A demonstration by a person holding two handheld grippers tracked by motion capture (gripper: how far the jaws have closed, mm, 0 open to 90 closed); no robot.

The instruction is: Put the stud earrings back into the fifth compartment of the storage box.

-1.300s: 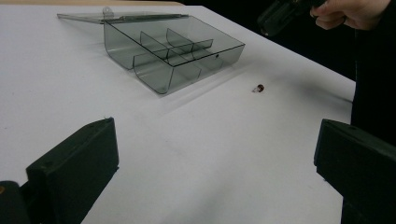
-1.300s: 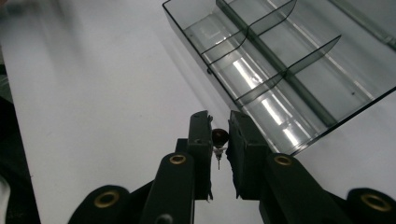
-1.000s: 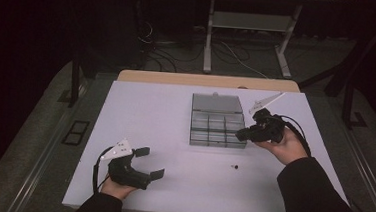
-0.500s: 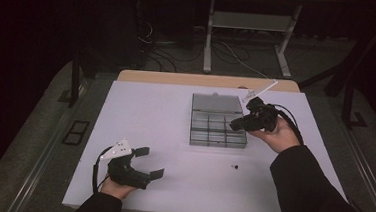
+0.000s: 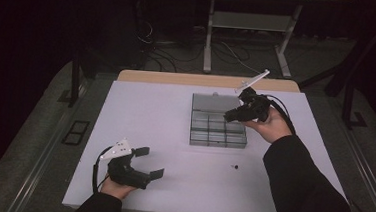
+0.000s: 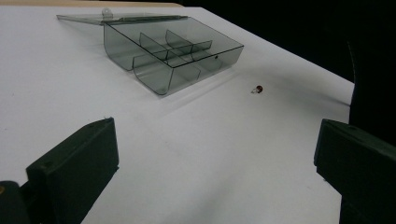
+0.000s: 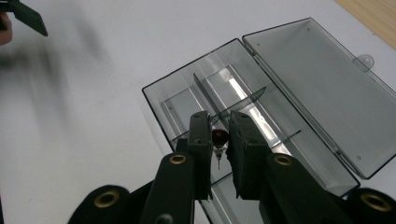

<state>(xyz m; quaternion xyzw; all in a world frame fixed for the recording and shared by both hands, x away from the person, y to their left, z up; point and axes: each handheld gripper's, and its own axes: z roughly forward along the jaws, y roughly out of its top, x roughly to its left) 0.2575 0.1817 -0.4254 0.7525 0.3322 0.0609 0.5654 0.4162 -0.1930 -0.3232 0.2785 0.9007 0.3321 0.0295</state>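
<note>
Right gripper: jaws pinched on a small dark red bulb, held above the clear divided box.
Left gripper: jaws spread wide, holding nothing, low over the white table.
Table: a second bulb lies near the box.
Room: dark, cables on floor.

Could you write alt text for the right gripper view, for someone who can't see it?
Two black jaws of the right gripper pinch a small dark red bulb-like part above an open clear plastic box with dividers. The box sits on a white table, its lid lying flat open.
</note>
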